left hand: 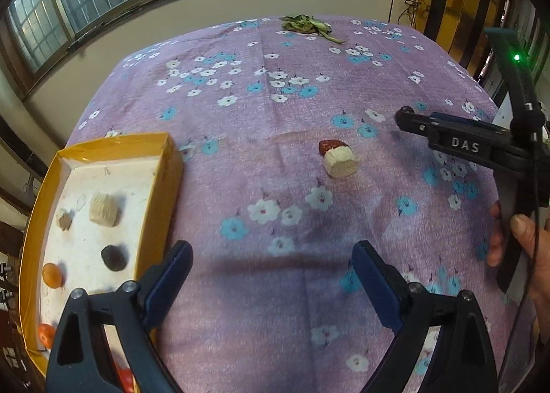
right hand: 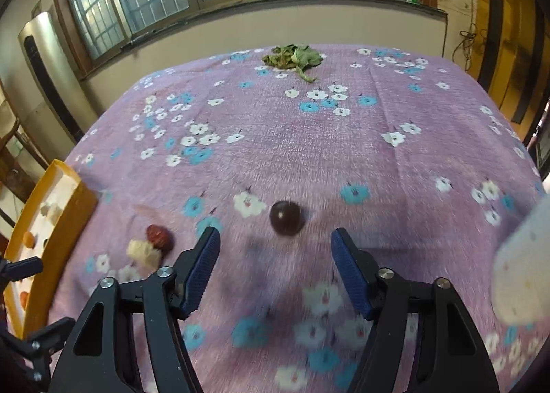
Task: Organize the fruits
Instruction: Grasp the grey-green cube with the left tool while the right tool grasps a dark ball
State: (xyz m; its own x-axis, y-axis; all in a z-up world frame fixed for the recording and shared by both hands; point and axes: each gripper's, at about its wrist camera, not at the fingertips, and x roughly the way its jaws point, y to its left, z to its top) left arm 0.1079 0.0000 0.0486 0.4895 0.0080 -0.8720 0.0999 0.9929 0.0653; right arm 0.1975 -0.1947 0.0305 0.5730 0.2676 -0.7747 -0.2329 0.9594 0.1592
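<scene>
A yellow box (left hand: 172,166) with a white floor stands at the left and holds pale chunks, a dark round fruit (left hand: 113,257) and orange fruits (left hand: 52,274). A pale chunk (left hand: 338,161) lies against a red date (left hand: 328,146) on the purple flowered cloth. My left gripper (left hand: 271,276) is open and empty beside the box. My right gripper (right hand: 275,255) is open and empty, just short of a dark purple plum (right hand: 285,217). The chunk (right hand: 144,252), the date (right hand: 158,235) and the box (right hand: 68,214) show at its left.
A heap of wilted green leaves (left hand: 306,25) lies at the far edge of the table, also in the right wrist view (right hand: 292,56). The right gripper's body (left hand: 481,149) and the hand holding it fill the right side. Windows and wall lie beyond.
</scene>
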